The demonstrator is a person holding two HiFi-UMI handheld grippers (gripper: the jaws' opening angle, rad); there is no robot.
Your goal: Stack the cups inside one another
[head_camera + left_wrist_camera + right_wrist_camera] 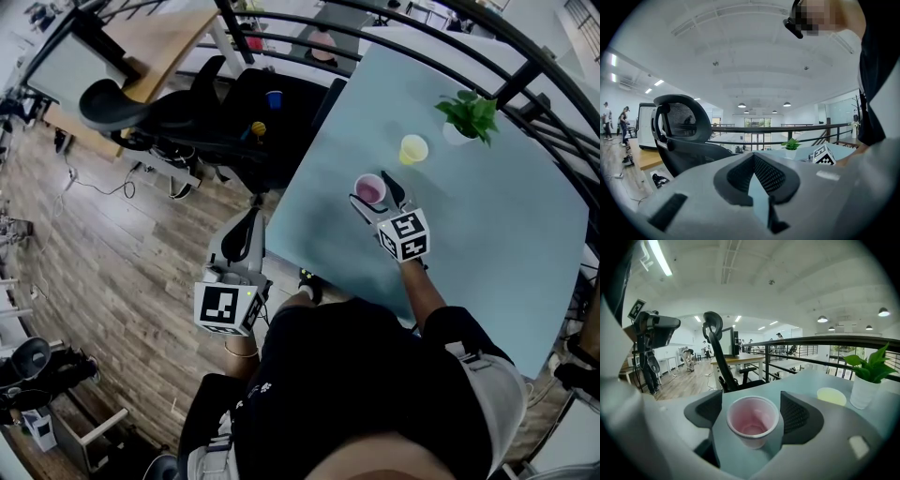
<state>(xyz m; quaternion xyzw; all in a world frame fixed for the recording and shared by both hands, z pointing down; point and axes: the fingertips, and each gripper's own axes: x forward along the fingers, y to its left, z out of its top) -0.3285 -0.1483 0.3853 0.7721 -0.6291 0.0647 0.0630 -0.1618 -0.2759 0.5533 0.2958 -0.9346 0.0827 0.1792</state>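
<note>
Right gripper (pixel 753 414), cube bearing square black-and-white markers: jaws wide, pink cup (pixel 752 422) standing between them. Yellow cup (pixel 413 149) just beside potted plant (pixel 472 117). Left gripper (pixel 753 157): tips together, empty, beyond table (pixel 487 253) edge.

Thin plastic pink cup (pixel 753 422), matt table (pixel 487 220), wood-plank floor (pixel 112 281).
</note>
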